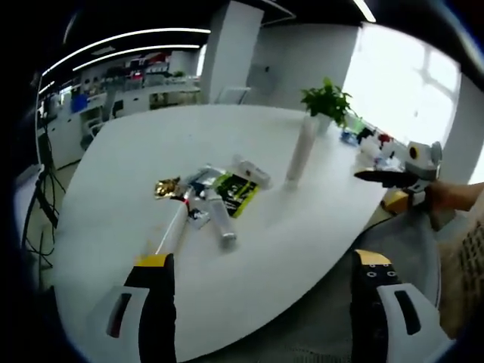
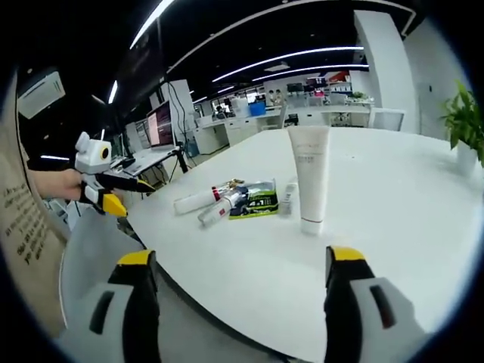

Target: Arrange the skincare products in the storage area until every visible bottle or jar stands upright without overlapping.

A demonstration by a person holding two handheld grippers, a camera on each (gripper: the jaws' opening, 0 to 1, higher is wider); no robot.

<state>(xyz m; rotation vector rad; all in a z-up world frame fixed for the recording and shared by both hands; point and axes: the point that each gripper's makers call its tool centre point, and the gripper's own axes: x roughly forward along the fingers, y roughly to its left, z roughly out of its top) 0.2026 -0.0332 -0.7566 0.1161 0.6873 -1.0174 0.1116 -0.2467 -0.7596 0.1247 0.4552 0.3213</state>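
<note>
A tall white tube (image 1: 300,155) (image 2: 308,178) stands upright on its cap on the white table (image 1: 151,144) (image 2: 393,227). Beside it lies a loose heap: a long white tube with a red band (image 1: 175,227) (image 2: 195,201), a slim bottle (image 1: 223,219) (image 2: 219,210), a green and black sachet (image 1: 238,193) (image 2: 257,203), a small white box (image 1: 252,172) (image 2: 289,198) and a gold piece (image 1: 166,186). My left gripper (image 1: 265,261) (image 2: 128,193) hangs open off the table's near edge. My right gripper (image 2: 240,257) (image 1: 378,187) is open too, short of the upright tube.
A potted green plant (image 1: 327,102) (image 2: 463,113) stands at the table's far side, with small coloured items (image 1: 374,144) near it. Desks and monitors (image 2: 159,125) fill the office behind. A hand (image 2: 60,184) holds the left gripper.
</note>
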